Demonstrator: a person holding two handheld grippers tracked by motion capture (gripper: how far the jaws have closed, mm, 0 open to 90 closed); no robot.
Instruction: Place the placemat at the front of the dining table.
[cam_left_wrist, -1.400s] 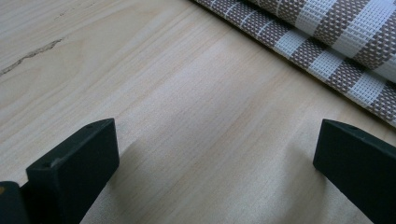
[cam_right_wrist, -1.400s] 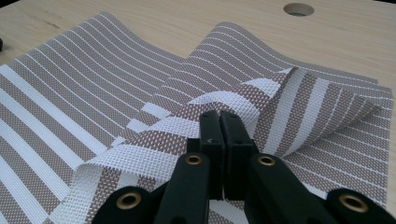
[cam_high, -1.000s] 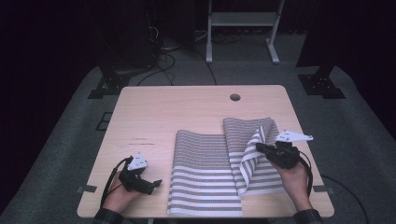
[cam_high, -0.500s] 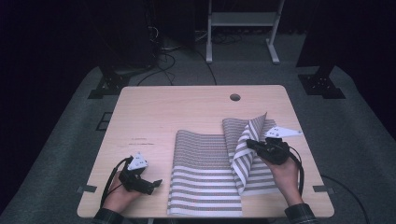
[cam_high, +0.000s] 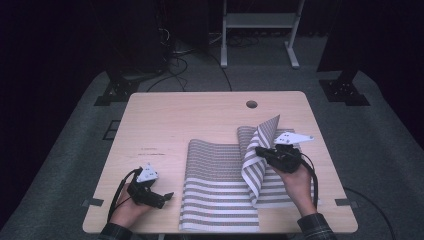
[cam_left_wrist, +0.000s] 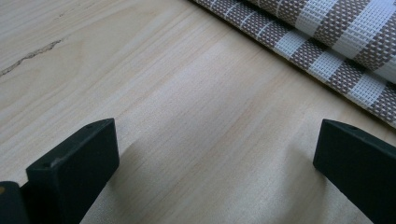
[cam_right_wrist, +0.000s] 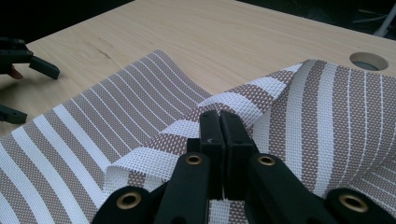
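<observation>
The right tool (cam_right_wrist: 219, 140) pinches the brown-and-white striped woven mat (cam_high: 220, 200) by its lifted right edge; carry it low toward the left edge of the wooden table (cam_high: 200, 115) (the left tool (cam_high: 167, 197) rests open).

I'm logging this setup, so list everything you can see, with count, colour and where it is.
mat: one, brown and white striped, near right half of the table, right edge lifted and folding leftward
table: one, light wood, centre
hole: one, round, far right of the tabletop
frame: one, white, on the floor beyond the table
cables: several, black, floor at far left
left claw: one, black, open, resting on the table left of the mat
right claw: one, black, shut on the mat's lifted edge
hands: two, one holding each claw
</observation>
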